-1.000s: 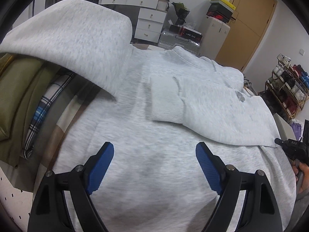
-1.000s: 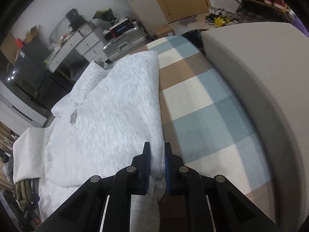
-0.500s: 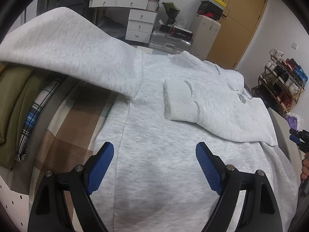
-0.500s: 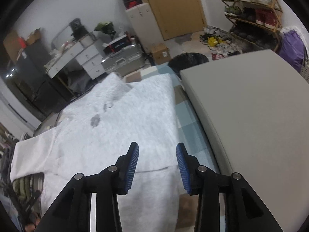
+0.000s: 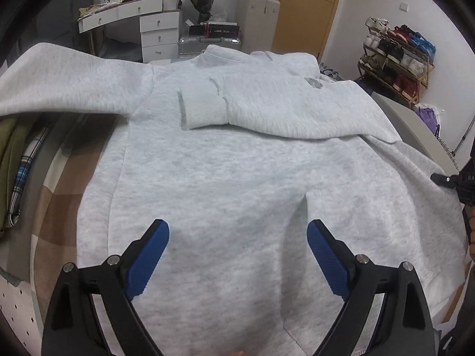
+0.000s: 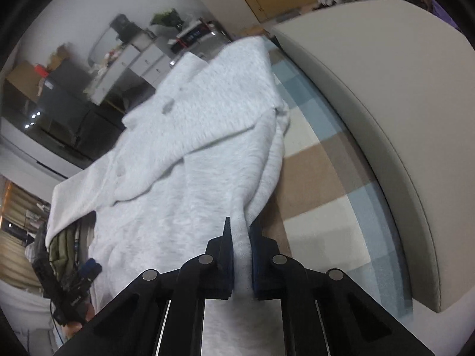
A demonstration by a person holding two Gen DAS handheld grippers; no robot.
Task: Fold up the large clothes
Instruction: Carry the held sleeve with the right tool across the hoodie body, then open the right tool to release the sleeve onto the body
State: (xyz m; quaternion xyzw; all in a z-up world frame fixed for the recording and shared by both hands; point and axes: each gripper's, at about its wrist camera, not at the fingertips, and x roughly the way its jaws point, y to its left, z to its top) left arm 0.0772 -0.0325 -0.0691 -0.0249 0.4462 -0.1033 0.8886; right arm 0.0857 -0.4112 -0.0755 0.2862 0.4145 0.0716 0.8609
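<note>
Grey sweatshirt (image 5: 225, 178) lies spread on the checked bedspread (image 6: 320, 178), one sleeve cuff (image 5: 202, 112) already folded across the chest toward 12 o'clock. My right gripper (image 6: 241, 252), which opened half a second ago, has just clamped onto the hem edge at its 6 o'clock. My left gripper (image 5: 237, 255) has spread wider, empty above the body. I judge the next fold is starting.

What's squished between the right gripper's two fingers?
A fold of the grey sweatshirt. The right gripper has just closed on its edge, as the right wrist view shows.
</note>
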